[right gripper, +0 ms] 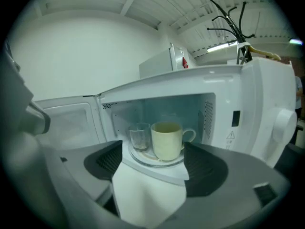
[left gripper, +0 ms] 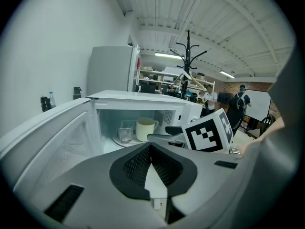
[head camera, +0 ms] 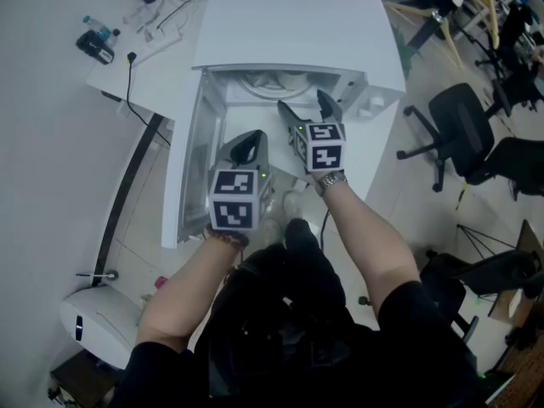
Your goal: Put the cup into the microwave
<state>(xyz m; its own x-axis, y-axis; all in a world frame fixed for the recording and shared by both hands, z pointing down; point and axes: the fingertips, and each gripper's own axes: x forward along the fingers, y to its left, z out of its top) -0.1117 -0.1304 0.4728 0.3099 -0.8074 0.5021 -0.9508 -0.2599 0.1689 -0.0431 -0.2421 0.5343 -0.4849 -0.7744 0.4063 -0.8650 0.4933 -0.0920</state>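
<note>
A cream mug (right gripper: 167, 140) stands upright on the glass turntable (right gripper: 143, 159) inside the open white microwave (head camera: 289, 24), handle to the right. A clear glass (right gripper: 139, 136) stands just left of it. In the left gripper view the mug (left gripper: 144, 129) and the glass (left gripper: 125, 131) show deep in the cavity. My right gripper (right gripper: 152, 171) is open in front of the opening, apart from the mug, nothing between its fingers. In the head view it (head camera: 306, 107) sits at the cavity mouth. My left gripper (head camera: 248, 144) is shut and empty, nearer me beside the open door (head camera: 191, 155).
The door swings out to the left (left gripper: 43, 137). Black office chairs (head camera: 463, 126) stand to the right. A side table at the upper left carries a bottle and cables (head camera: 98, 41). A white appliance (head camera: 102, 321) sits on the floor at the lower left. People (left gripper: 208, 99) stand far back.
</note>
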